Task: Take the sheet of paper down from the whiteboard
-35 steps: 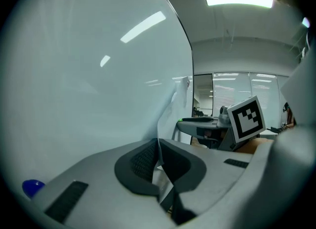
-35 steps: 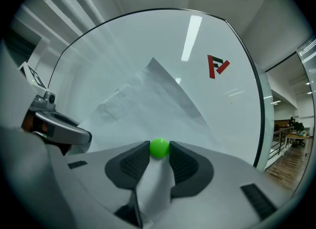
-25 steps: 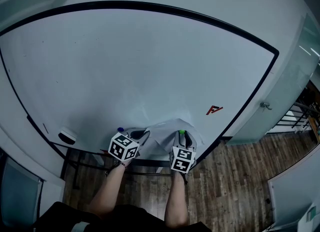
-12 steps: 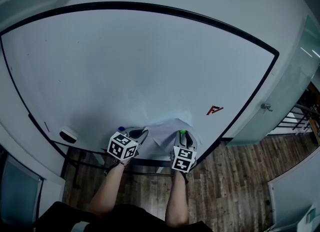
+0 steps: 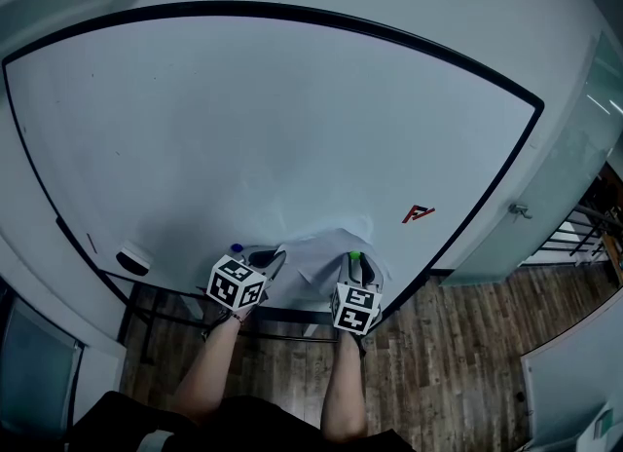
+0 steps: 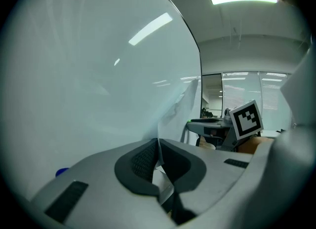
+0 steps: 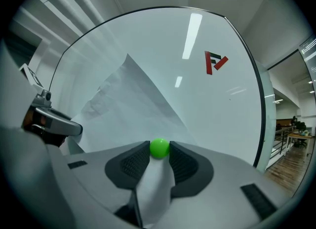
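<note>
The white sheet of paper [image 5: 326,255] hangs loose and creased low on the whiteboard [image 5: 273,119], between my two grippers. My left gripper [image 6: 158,146] is shut on the sheet's left edge, and the paper [image 6: 181,105] runs from its jaws up along the board. In the head view that left gripper [image 5: 273,263] sits at the sheet's left side. My right gripper [image 7: 159,149] is shut on a green ball magnet [image 7: 159,147], which sits on the paper [image 7: 131,99]. From above, the right gripper [image 5: 355,261] holds the green magnet [image 5: 355,257] at the sheet's right part.
A red logo [image 5: 417,213] marks the board right of the paper. An eraser [image 5: 131,263] and a blue magnet [image 5: 235,249] sit by the board's lower left edge. The tray rail [image 5: 292,316] runs below the grippers, wooden floor [image 5: 458,362] beneath. A glass door with a handle [image 5: 519,210] stands at the right.
The sheet's left part has bulged and shifted slightly toward the left gripper. Both grippers have stayed almost in place and kept their grips.
</note>
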{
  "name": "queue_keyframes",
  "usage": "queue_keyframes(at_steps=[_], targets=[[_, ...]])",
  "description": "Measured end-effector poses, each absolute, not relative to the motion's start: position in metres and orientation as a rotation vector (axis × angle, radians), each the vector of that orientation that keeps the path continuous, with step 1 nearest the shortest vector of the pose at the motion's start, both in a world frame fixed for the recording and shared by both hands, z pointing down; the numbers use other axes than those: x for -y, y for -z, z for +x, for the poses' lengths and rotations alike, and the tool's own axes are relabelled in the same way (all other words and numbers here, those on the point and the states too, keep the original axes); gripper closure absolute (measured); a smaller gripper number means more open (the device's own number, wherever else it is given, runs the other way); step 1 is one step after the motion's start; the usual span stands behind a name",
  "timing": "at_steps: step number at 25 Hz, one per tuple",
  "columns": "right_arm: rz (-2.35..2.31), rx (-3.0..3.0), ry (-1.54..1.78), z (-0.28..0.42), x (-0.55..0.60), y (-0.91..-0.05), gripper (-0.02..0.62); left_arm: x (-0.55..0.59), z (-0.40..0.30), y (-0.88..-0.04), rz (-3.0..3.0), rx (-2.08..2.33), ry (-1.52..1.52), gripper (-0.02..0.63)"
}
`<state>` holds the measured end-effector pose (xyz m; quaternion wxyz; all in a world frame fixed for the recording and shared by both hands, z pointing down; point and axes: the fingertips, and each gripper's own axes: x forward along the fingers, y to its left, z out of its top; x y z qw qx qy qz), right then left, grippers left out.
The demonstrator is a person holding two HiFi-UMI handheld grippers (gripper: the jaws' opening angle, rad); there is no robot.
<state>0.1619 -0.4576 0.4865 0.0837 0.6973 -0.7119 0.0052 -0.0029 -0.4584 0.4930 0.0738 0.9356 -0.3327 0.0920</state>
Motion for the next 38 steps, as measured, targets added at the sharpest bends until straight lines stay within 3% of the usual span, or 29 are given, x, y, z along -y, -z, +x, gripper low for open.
queue_keyframes(at_steps=[38], targets=[[2.069, 2.104, -0.033, 0.16, 0.457, -0.488, 0.46, 0.46, -0.023, -0.488, 2.797, 1.07, -0.274, 0.584]])
